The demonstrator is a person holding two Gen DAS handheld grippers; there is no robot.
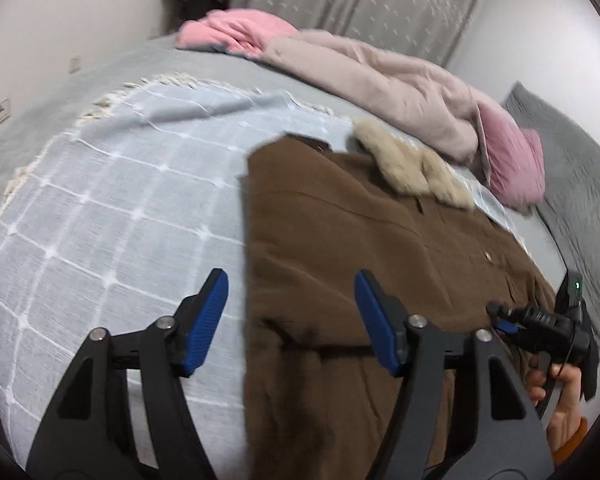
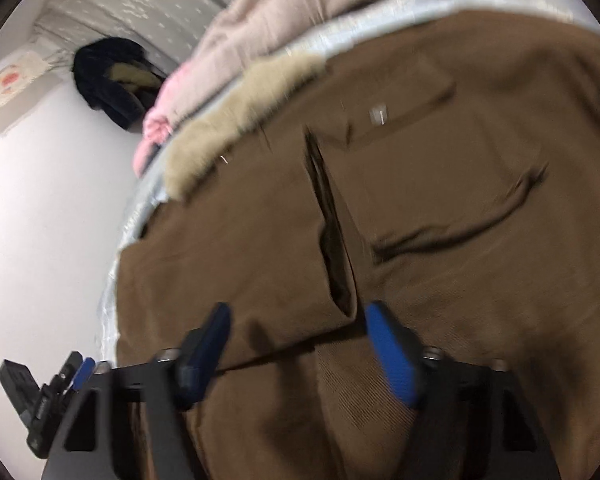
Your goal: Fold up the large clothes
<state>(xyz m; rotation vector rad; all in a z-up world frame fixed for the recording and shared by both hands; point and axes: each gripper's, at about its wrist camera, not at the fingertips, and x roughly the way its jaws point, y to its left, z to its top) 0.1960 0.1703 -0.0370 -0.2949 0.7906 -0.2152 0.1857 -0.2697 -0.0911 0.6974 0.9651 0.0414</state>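
A large brown coat [image 1: 360, 240] with a beige fur collar [image 1: 412, 168] lies spread on a light blue checked blanket [image 1: 120, 200] on the bed. My left gripper [image 1: 290, 280] hovers open over the coat's left edge, one blue pad above the blanket and the other above the coat. In the right wrist view the coat [image 2: 440, 200] fills the picture, with its front slit [image 2: 332, 240] and fur collar [image 2: 236, 120] showing. My right gripper [image 2: 296, 312] stands open just above the coat's lower part, near the foot of the slit. Nothing is pinched by either gripper.
A pale pink duvet [image 1: 400, 84] and pink pillows [image 1: 512, 164] are heaped along the far side of the bed, with a grey pillow [image 1: 572, 176] at the right. A hand [image 1: 556, 392] holds the other gripper at the right edge. Dark clothes [image 2: 112, 80] hang by the curtain.
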